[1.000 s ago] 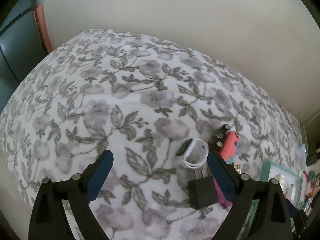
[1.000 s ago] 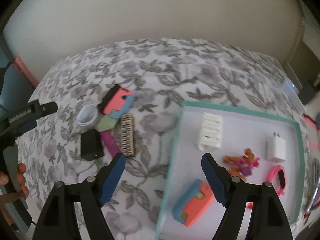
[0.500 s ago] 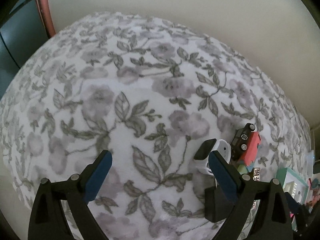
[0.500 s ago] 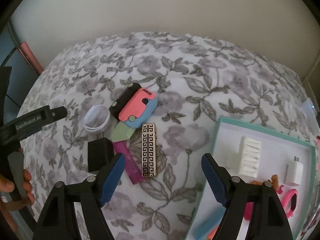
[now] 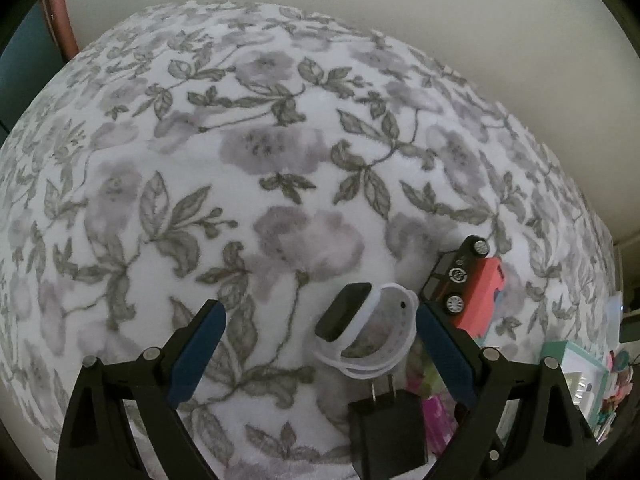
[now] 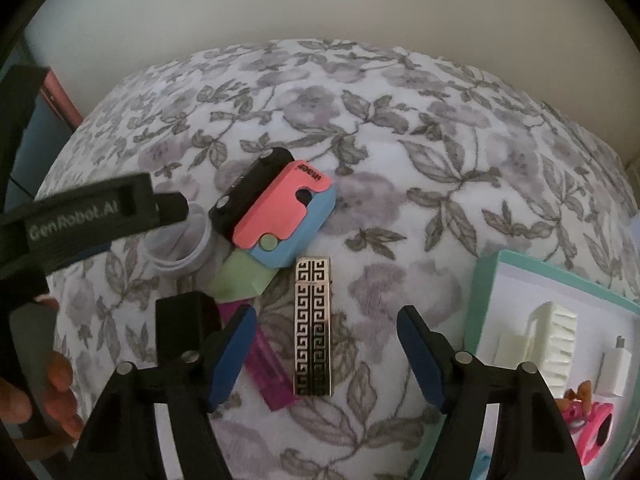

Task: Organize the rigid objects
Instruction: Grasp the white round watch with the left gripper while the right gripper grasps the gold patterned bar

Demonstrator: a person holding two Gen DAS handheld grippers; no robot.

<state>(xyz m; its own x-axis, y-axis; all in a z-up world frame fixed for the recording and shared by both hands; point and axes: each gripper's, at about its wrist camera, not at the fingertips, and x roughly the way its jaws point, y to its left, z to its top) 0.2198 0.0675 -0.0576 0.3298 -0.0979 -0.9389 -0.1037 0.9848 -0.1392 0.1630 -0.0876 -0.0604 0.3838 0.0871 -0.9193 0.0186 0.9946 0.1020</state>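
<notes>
On floral cloth (image 6: 400, 128), right tongs (image 6: 326, 356) closing around patterned bar (image 6: 313, 326), left tongs (image 5: 320, 344) open.

Black right gripper (image 6: 326, 354) — 2 blue pads (image 6: 232, 356), silver screws.

Right gripper (image 6: 326, 354) jaws closing, nothing pressed by the pads; patterned bar (image 6: 313, 326) is seen lengthwise between them. Pink-and-blue toy car (image 6: 282, 218) lies just beyond the bar, magenta piece (image 6: 270, 376) just left, teal tray (image 6: 486, 304) well right.
</notes>
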